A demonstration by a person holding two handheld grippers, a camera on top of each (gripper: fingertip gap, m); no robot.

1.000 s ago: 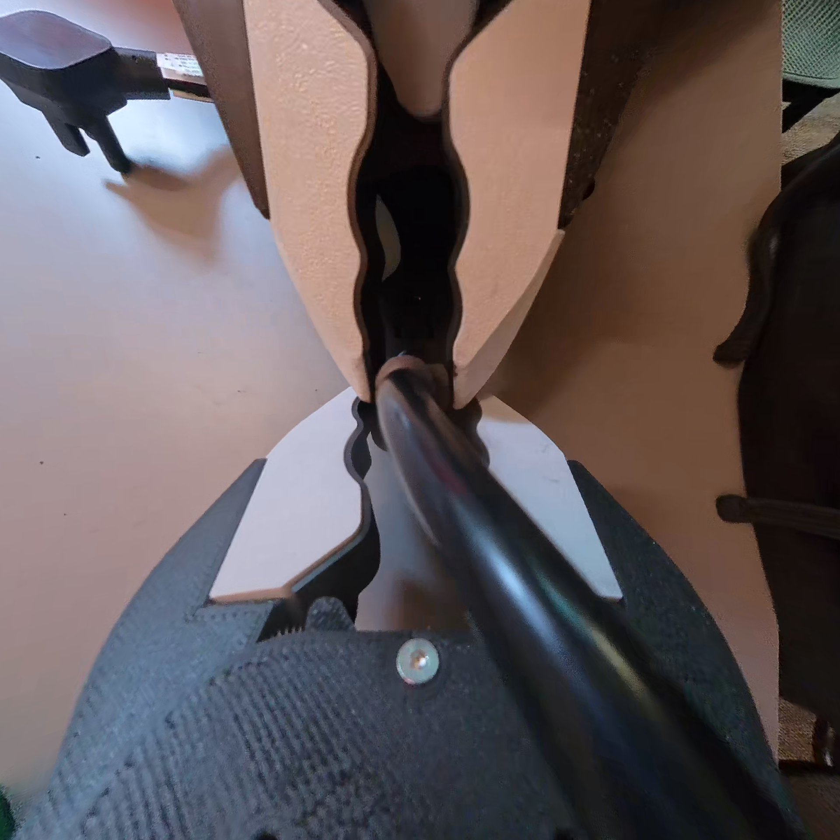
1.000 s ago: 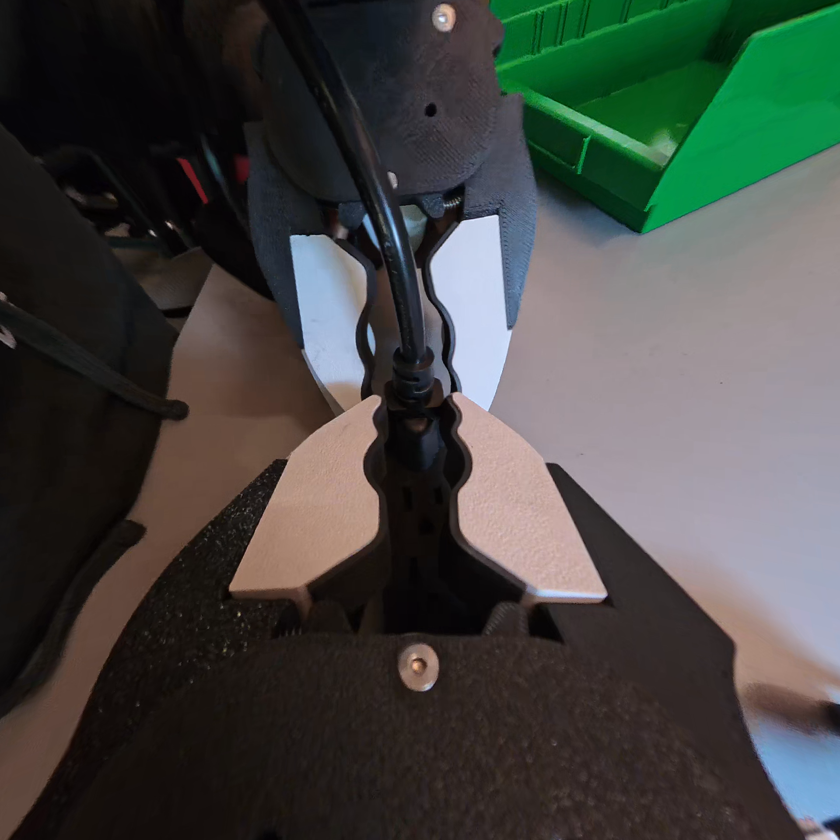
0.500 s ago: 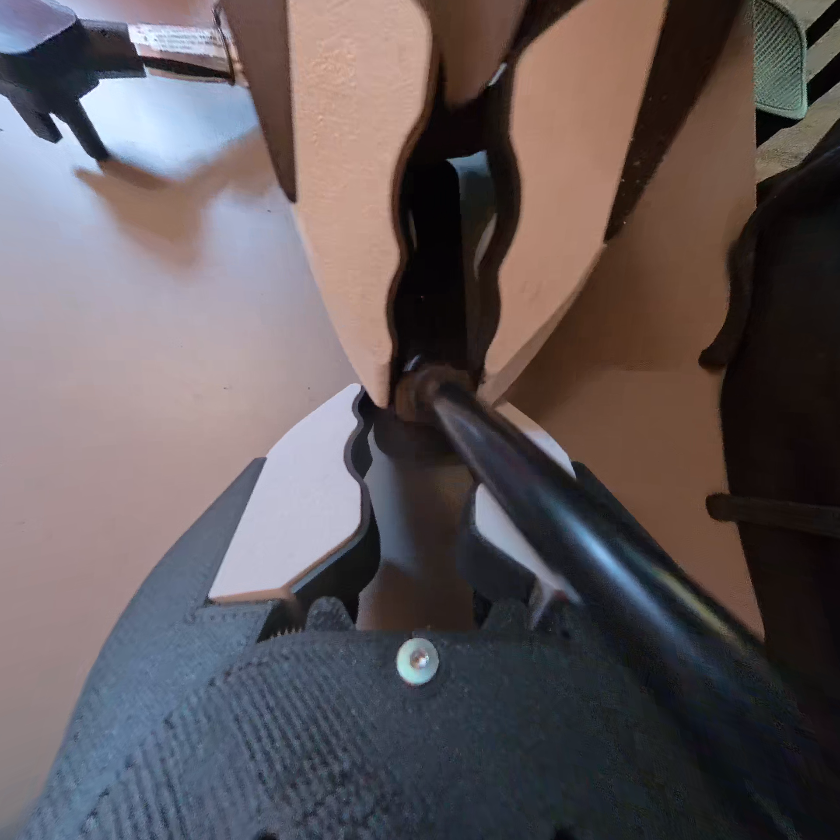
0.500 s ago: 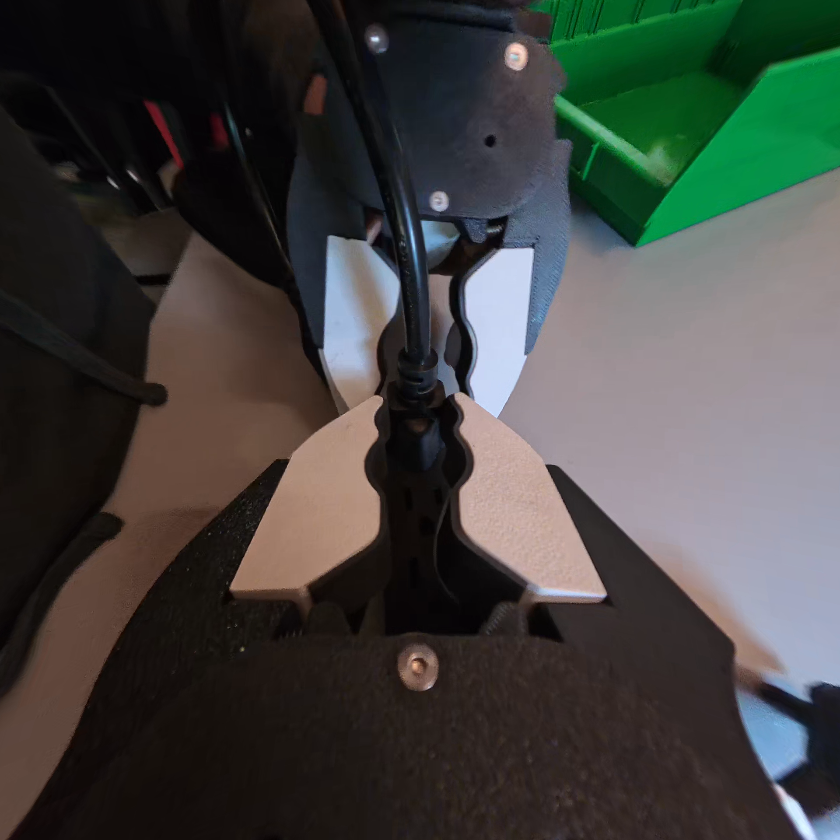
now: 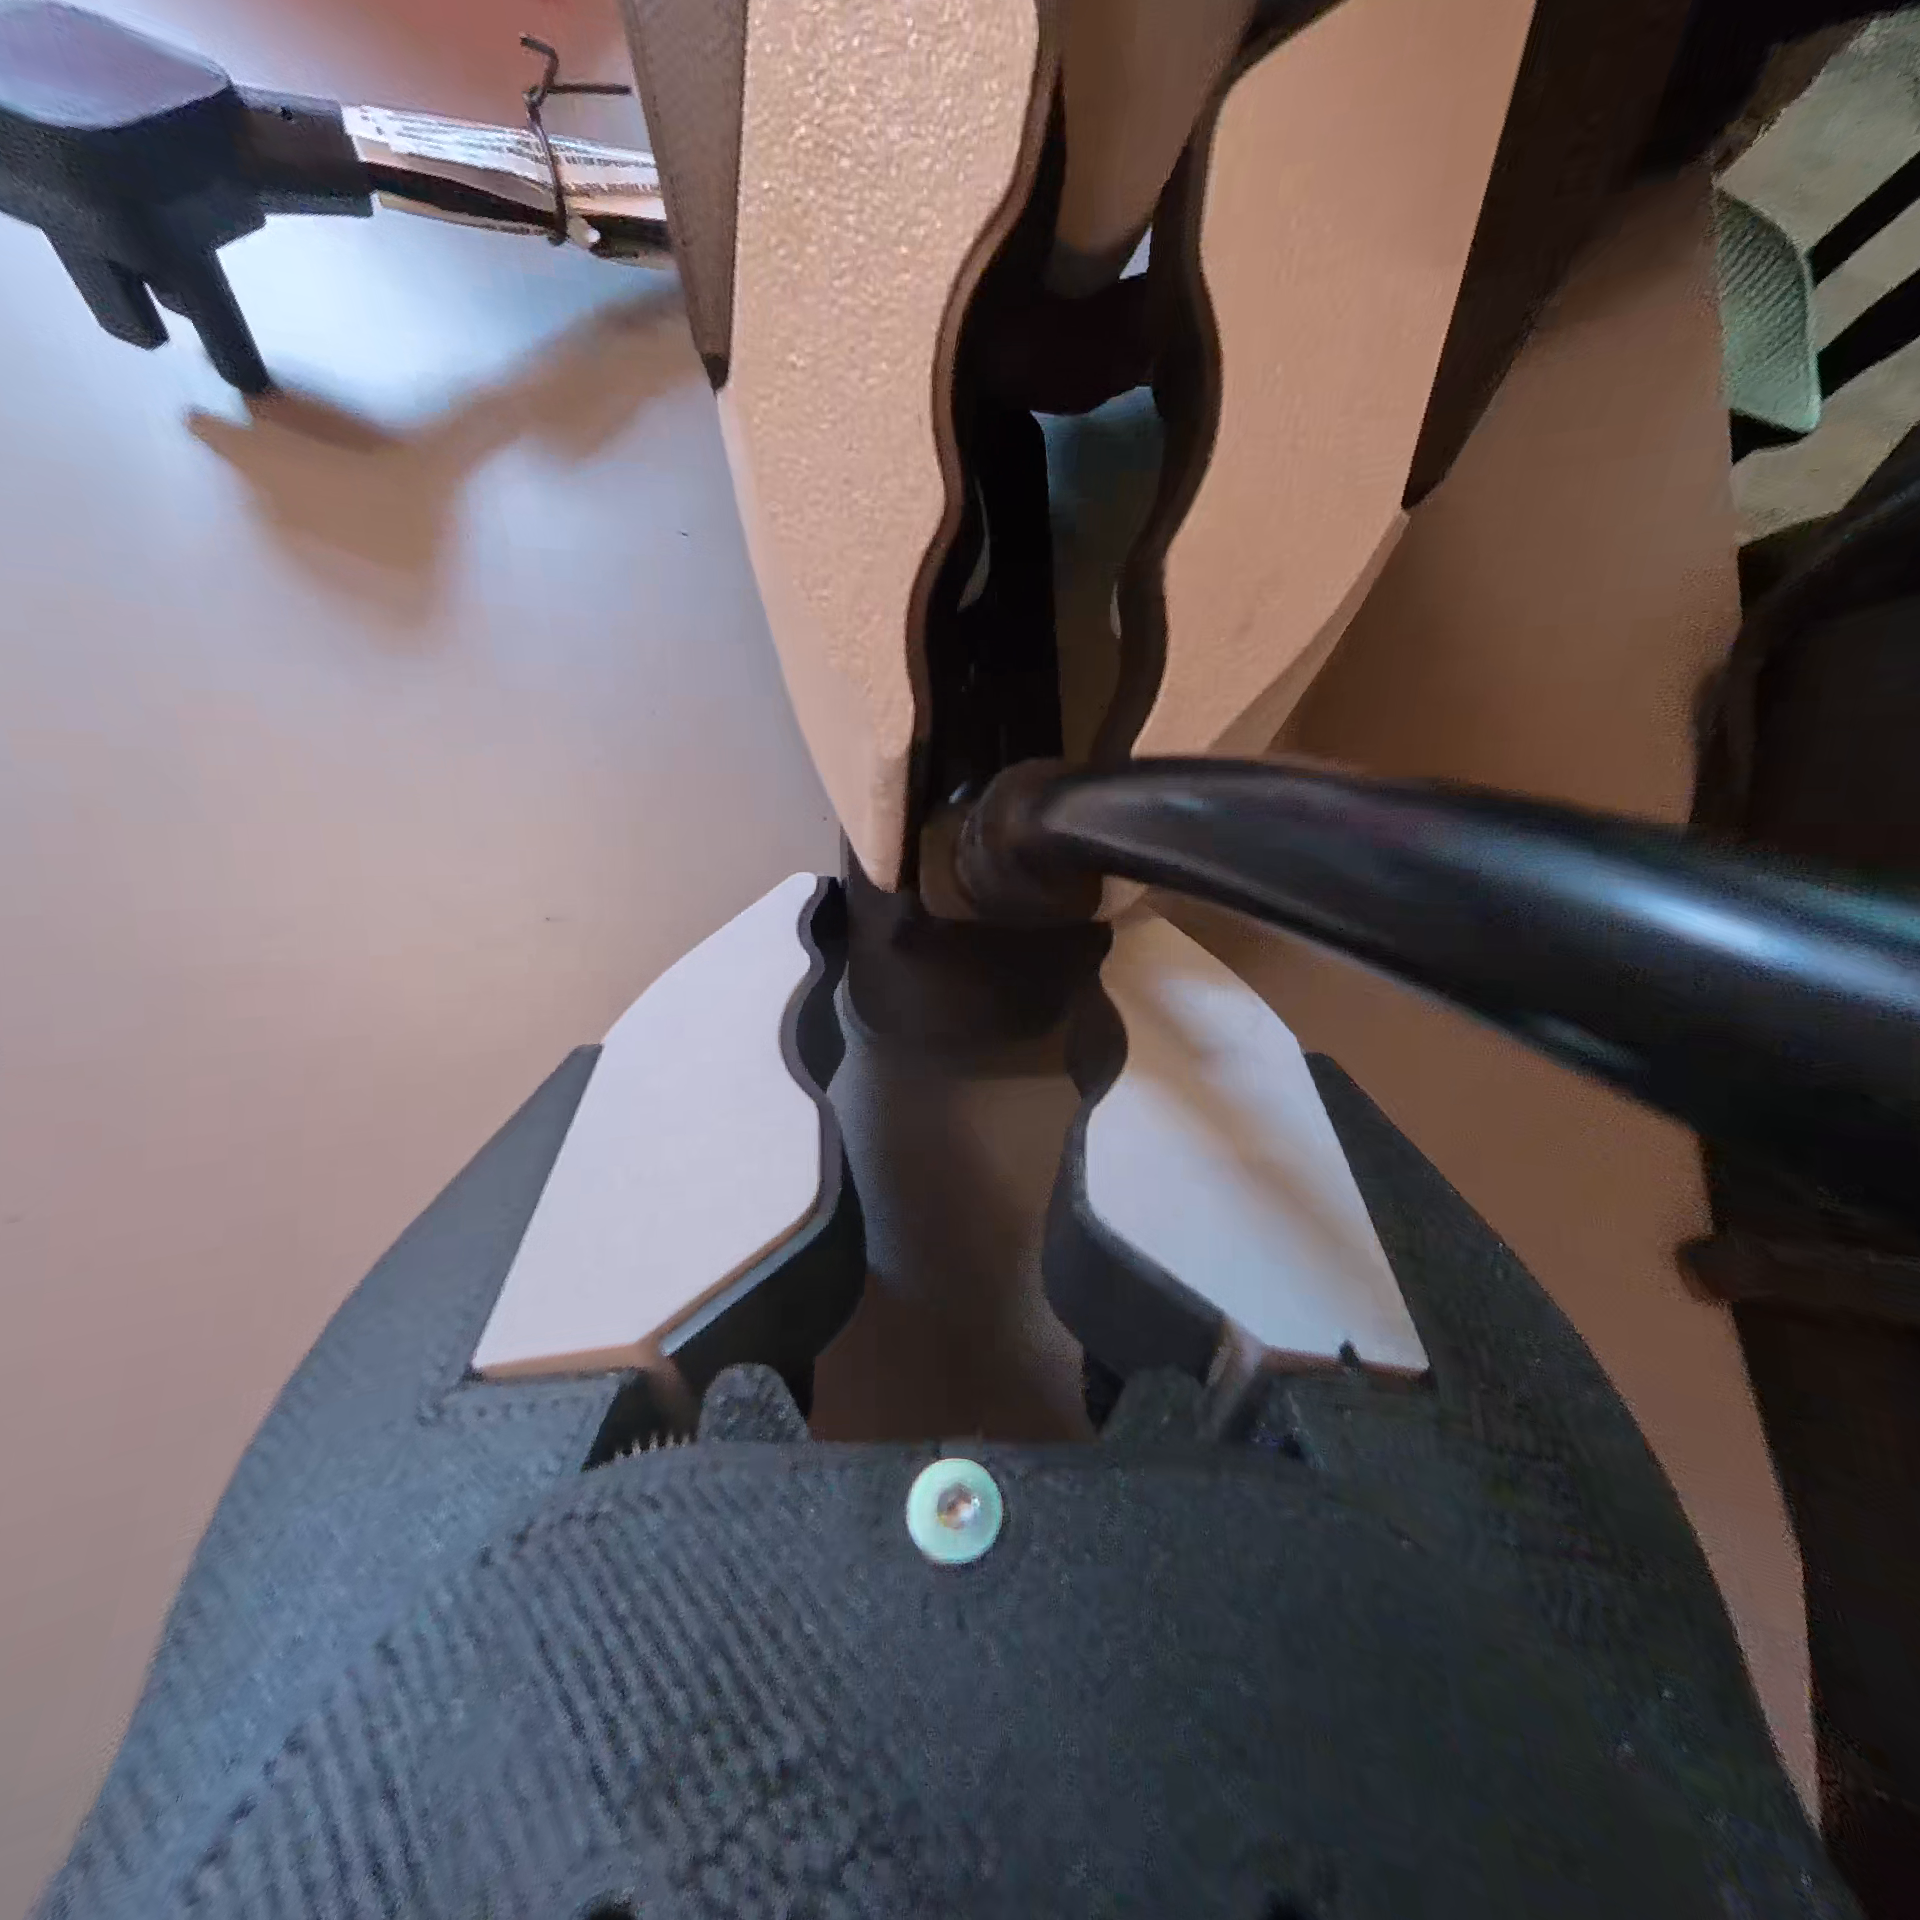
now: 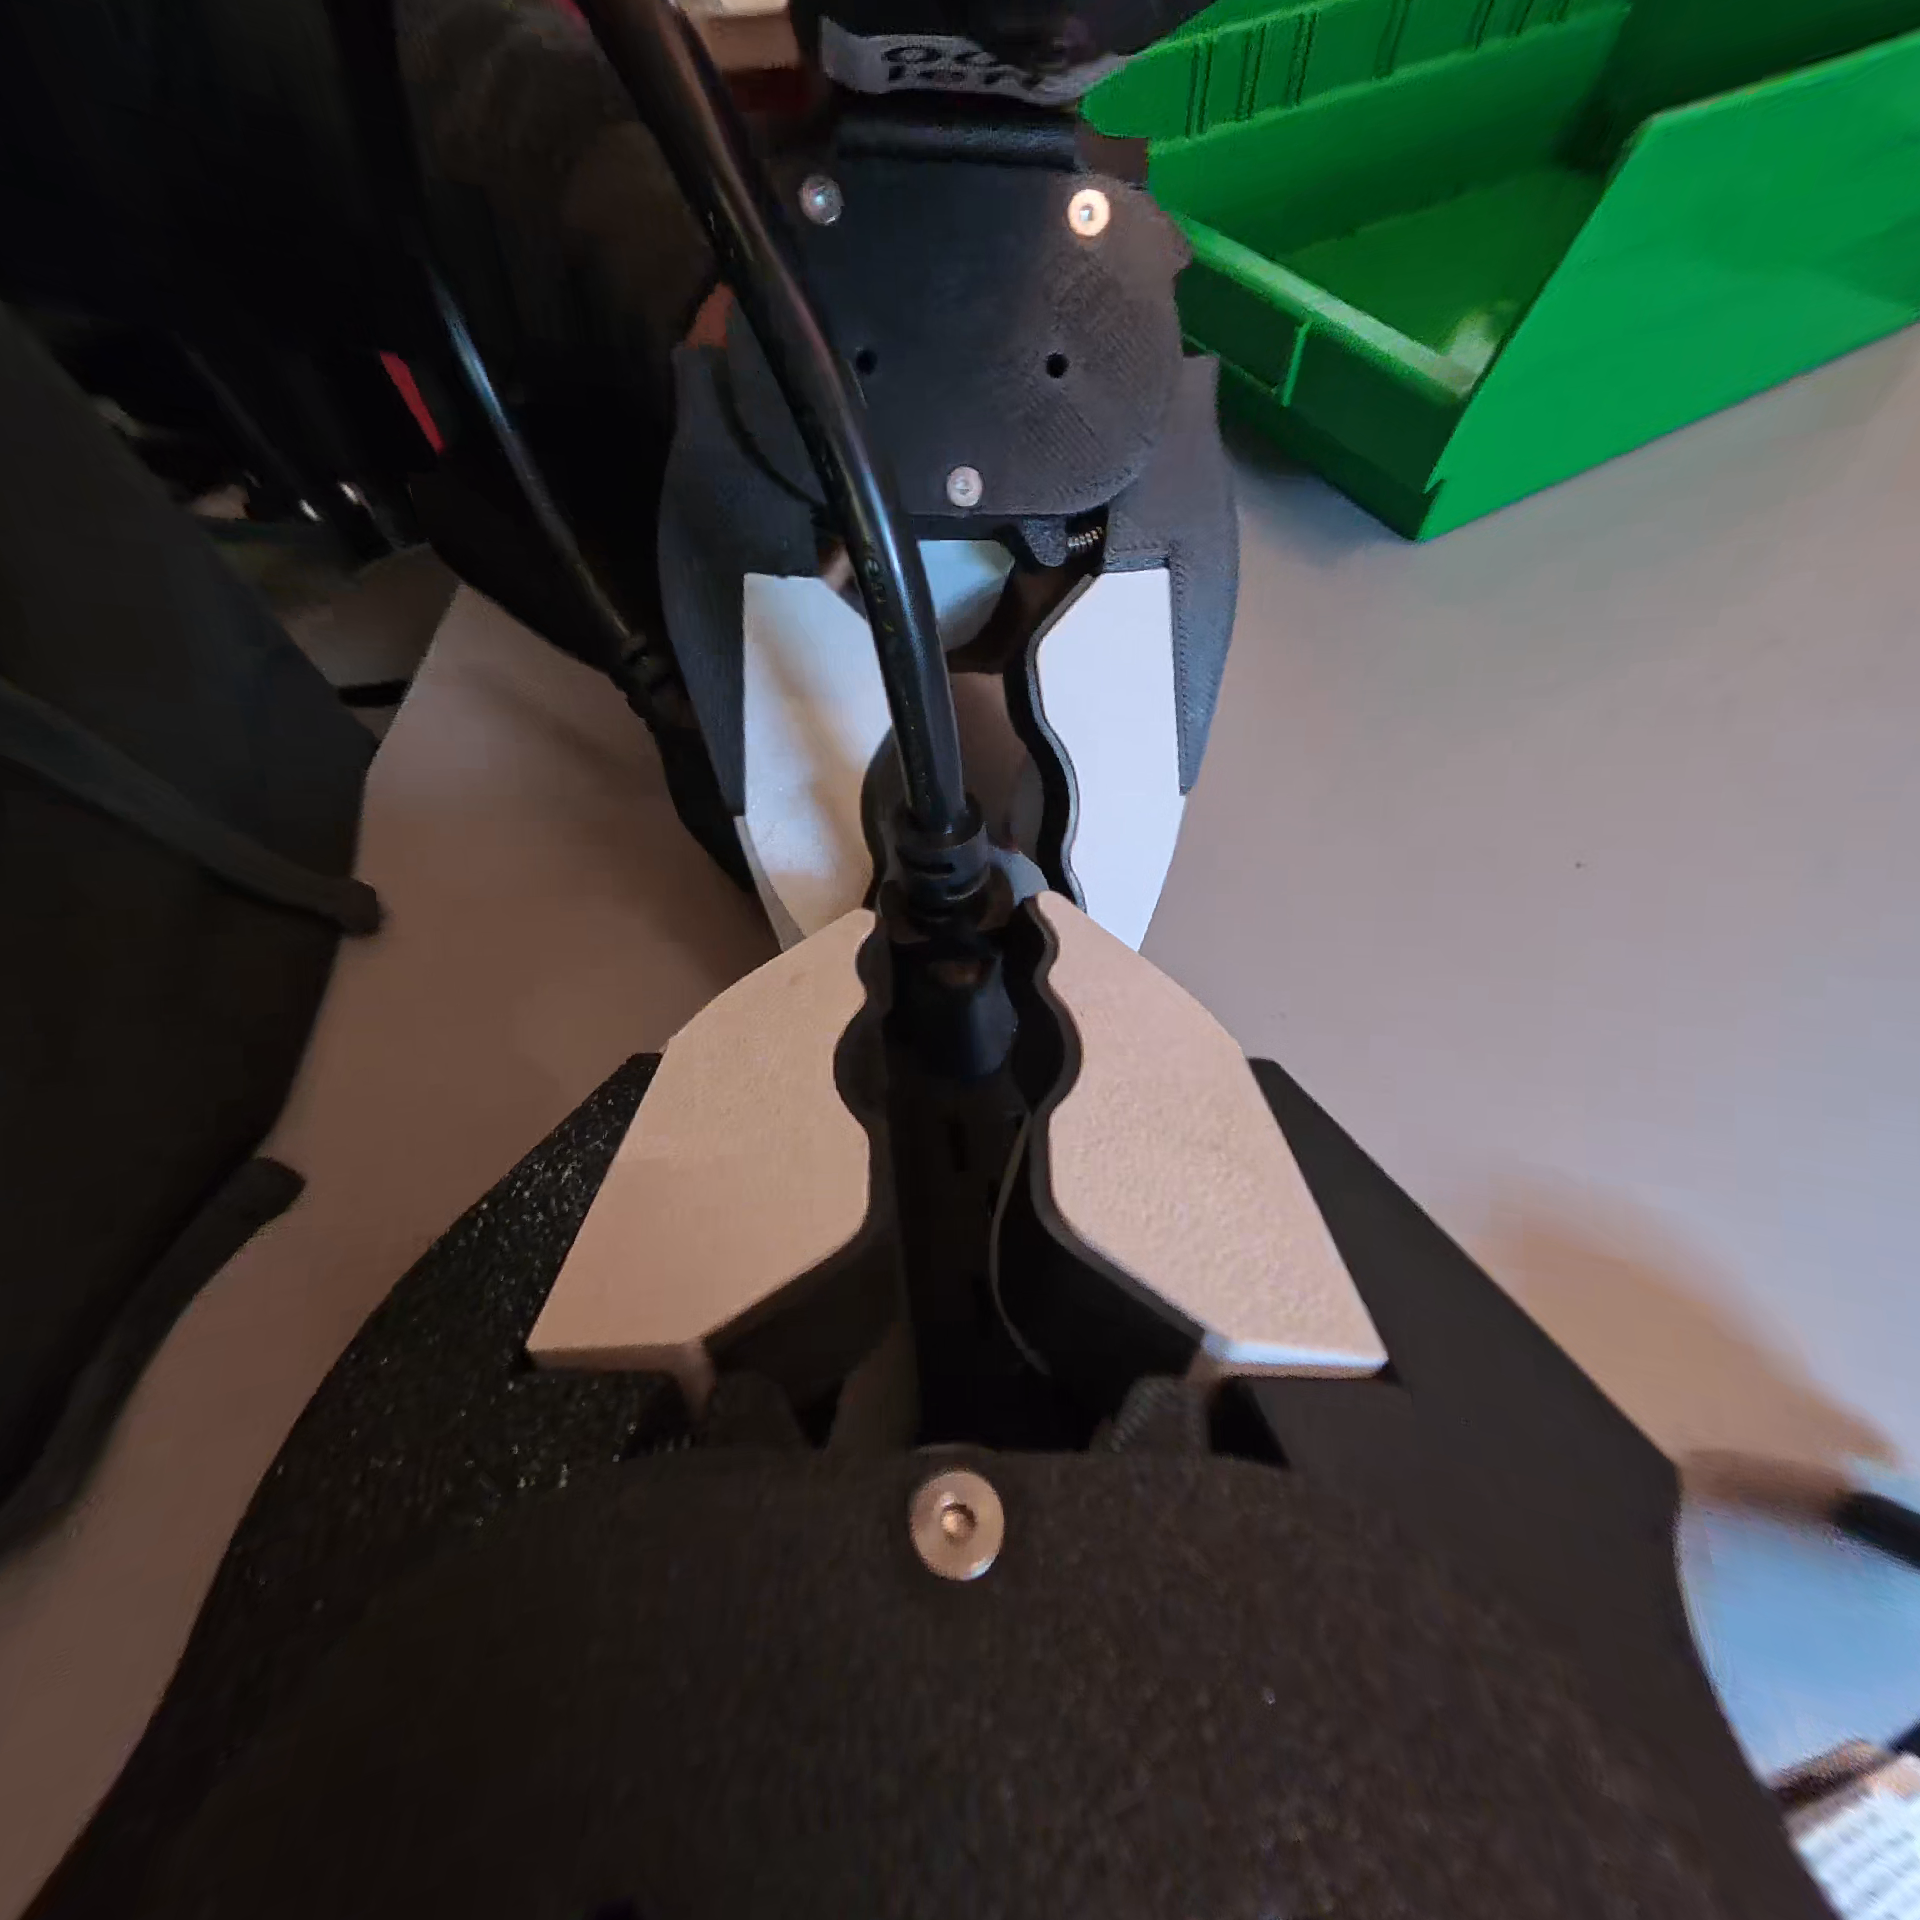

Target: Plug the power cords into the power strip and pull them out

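Left wrist view: your left claw is gaping open just below the right claw, and the black cord is sweeping rightward from it. Right wrist view: your right claw is gripping the cord's connector, above the table, the green bin beyond.

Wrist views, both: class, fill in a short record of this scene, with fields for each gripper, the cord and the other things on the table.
right gripper: shut on the cord plug
cord: black, runs out past the right gripper's fingertips
left gripper: open, tip to tip with the right gripper
second plug: lying on the table, ungripped
green bin: on the table
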